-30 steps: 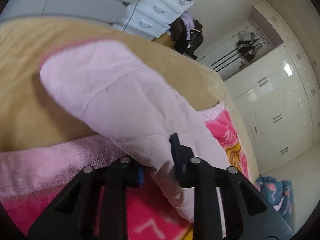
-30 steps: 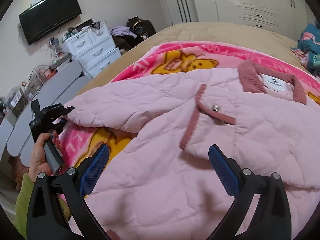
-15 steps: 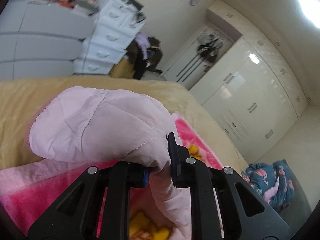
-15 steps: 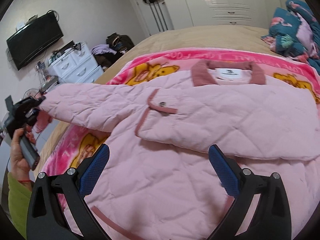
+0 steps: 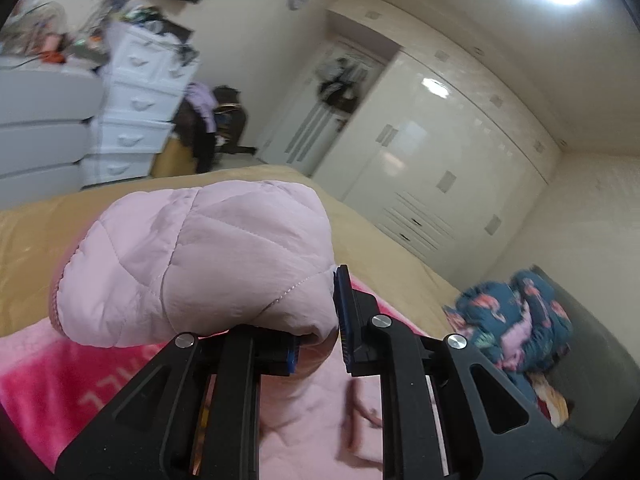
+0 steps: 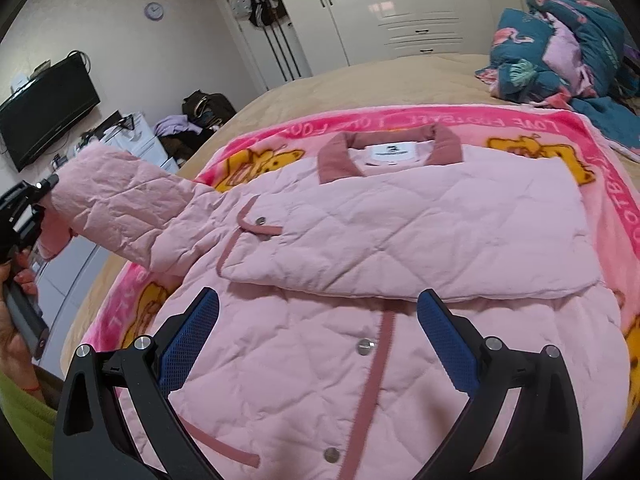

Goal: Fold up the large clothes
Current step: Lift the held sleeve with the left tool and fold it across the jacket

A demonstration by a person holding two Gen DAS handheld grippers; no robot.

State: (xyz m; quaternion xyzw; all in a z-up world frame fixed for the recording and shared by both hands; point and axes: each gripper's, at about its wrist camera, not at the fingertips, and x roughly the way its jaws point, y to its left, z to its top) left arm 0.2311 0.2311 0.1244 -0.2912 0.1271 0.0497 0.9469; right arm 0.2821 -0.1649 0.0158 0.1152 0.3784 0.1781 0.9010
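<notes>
1. Since the earlier frame, the left claw (image 5: 316,320) has lifted the sleeve (image 6: 120,204) of the pink quilted jacket (image 6: 360,280) higher off the bed, and the right claw (image 6: 316,340) has shifted so the jacket's collar (image 6: 340,152) now sits near the middle of its view.
2. Most of the jacket lies flat, front up, on a pink cartoon blanket (image 6: 520,124); its other sleeve is already folded across the chest.
3. A dark pink placket with snap buttons (image 6: 365,346) runs down the front, and a white label shows inside the collar.
4. Closed tight, the left claw pinches the cuff end of the raised sleeve, whose fabric bulges above the blue pads (image 5: 343,312).
5. From the right wrist view, that sleeve stretches out to the left, clear of the blanket, toward the person's hand (image 6: 16,312) on the left tool's handle; a green cuff shows below it.
6. Open wide, the right claw hovers over the jacket's lower front with nothing between its pads.
7. Under the blanket lies a tan bed cover (image 6: 360,76).
8. A heap of dark teal patterned bedding (image 6: 560,48) sits at the far right of the bed.
9. Beyond the bed stand white wardrobes (image 6: 420,4), a white drawer chest (image 5: 140,112), a wall-mounted TV (image 6: 44,108) and a round wall clock (image 6: 154,11).
</notes>
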